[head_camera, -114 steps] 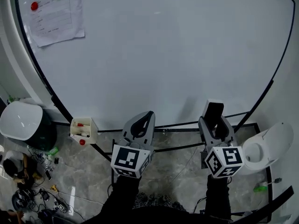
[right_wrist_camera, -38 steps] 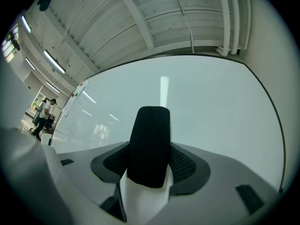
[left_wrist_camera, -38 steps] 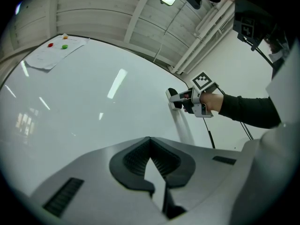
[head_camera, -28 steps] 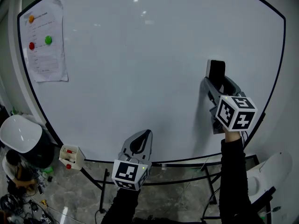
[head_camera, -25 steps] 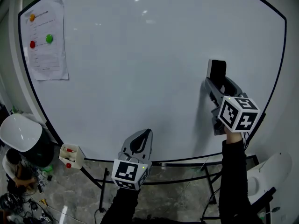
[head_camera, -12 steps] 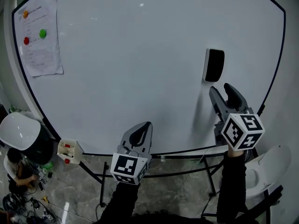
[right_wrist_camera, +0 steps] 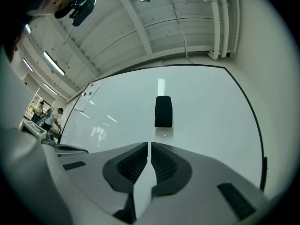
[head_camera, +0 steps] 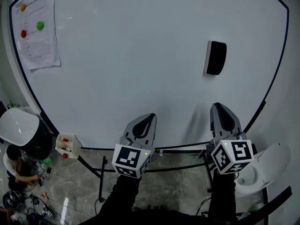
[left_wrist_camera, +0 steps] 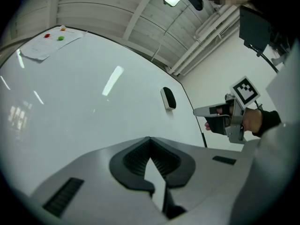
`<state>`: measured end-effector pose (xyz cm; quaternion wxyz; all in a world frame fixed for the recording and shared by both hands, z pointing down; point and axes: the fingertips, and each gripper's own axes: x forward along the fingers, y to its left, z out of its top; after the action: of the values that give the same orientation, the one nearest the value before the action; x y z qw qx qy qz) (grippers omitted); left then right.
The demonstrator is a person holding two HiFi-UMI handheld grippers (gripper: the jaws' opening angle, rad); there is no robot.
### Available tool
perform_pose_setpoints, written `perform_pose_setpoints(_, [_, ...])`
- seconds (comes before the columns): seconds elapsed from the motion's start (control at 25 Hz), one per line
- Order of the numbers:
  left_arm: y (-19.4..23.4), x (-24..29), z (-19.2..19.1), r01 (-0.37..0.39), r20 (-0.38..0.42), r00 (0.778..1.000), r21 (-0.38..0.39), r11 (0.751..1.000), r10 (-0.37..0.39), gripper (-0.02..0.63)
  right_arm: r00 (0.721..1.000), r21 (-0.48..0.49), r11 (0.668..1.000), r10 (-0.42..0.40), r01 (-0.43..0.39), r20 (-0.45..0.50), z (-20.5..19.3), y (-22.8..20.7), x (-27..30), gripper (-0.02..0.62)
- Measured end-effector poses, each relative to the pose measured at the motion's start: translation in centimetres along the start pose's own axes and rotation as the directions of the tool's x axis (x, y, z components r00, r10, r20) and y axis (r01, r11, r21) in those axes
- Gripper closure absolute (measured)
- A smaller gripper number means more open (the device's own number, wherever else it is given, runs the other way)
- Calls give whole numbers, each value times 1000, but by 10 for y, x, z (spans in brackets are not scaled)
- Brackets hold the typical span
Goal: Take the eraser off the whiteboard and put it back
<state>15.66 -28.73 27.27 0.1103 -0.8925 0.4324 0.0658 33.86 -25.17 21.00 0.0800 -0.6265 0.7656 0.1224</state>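
The black eraser (head_camera: 215,57) clings upright to the whiteboard (head_camera: 140,55) at its right side, with nothing touching it. It also shows in the left gripper view as the eraser (left_wrist_camera: 168,98) and in the right gripper view as the eraser (right_wrist_camera: 163,111). My right gripper (head_camera: 218,107) hangs well below it near the board's bottom edge. Its jaws are closing, almost together, with nothing between them; the right gripper (right_wrist_camera: 149,144) shows only a thin slit. My left gripper (head_camera: 149,117) rests at the lower middle, shut and empty, and the left gripper (left_wrist_camera: 150,138) has its tips meeting.
A paper sheet (head_camera: 35,27) with coloured magnets is pinned at the board's upper left. A small marker box (head_camera: 64,145) hangs at the lower left frame. A white round bin (head_camera: 18,128) and a person (head_camera: 14,161) are left of the stand; a white object (head_camera: 262,168) stands right.
The right gripper left the eraser on the board, dropped down toward the board's bottom edge, and its jaws went from wide apart to nearly together. The left gripper barely moved.
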Motion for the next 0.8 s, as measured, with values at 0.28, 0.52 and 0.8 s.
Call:
perform_pose_setpoints(0.28, [-5, 3, 2, 27, 0, 1000, -10, 1000, -27, 601, 1000, 23, 1000, -14, 14, -15, -20, 11, -12, 583])
perform_pose_setpoints(0.52, [-9, 3, -2, 42, -8, 999, -14, 999, -42, 600, 998, 23, 999, -26, 27, -65, -42, 13, -21, 584])
perform_pose_setpoints(0.8, [-12, 3, -11, 48, -27, 998, -23, 999, -49, 601, 991, 43, 999, -22, 28, -132, -72, 17, -30, 586])
